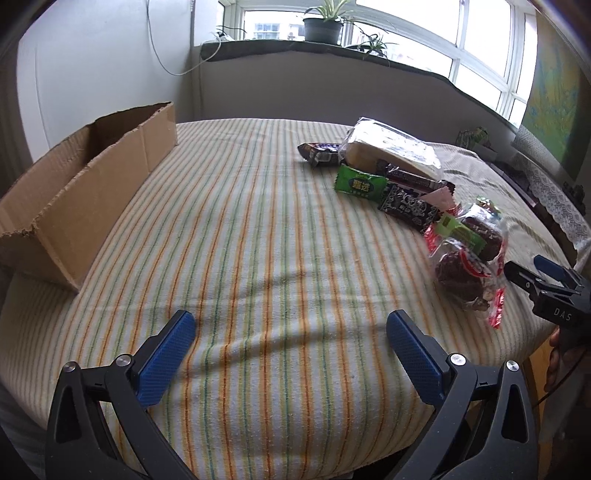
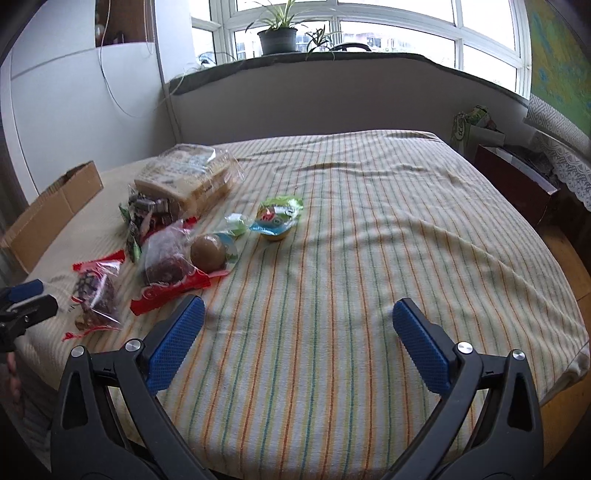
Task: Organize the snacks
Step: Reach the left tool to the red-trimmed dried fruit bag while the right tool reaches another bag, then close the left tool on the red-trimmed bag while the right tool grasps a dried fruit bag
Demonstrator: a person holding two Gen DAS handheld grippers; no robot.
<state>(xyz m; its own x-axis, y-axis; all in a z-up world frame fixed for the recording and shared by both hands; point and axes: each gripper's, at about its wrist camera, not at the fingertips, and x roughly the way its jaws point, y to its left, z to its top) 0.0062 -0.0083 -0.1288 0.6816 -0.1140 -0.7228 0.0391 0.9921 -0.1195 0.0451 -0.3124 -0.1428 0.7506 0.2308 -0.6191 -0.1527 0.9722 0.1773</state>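
Note:
A heap of snacks lies on the striped tablecloth (image 1: 258, 240): a bagged bread loaf (image 1: 388, 147), a green packet (image 1: 360, 184), dark bars (image 1: 413, 177), and clear red-edged bags of brown cakes (image 1: 461, 273). The right wrist view shows the same bread loaf (image 2: 188, 173), cake bags (image 2: 166, 262), a round brown snack (image 2: 208, 252) and a green-lidded cup (image 2: 277, 219). An open cardboard box (image 1: 85, 206) stands at the left. My left gripper (image 1: 291, 339) is open over bare cloth. My right gripper (image 2: 297, 332) is open too, just right of the cake bags.
A low wall and a windowsill with potted plants (image 1: 321, 22) run behind the table. A dark cabinet (image 2: 517, 181) with a green carton (image 2: 469, 125) stands at the right. The cloth's right half (image 2: 406, 221) holds nothing. The table edge drops off at the near right.

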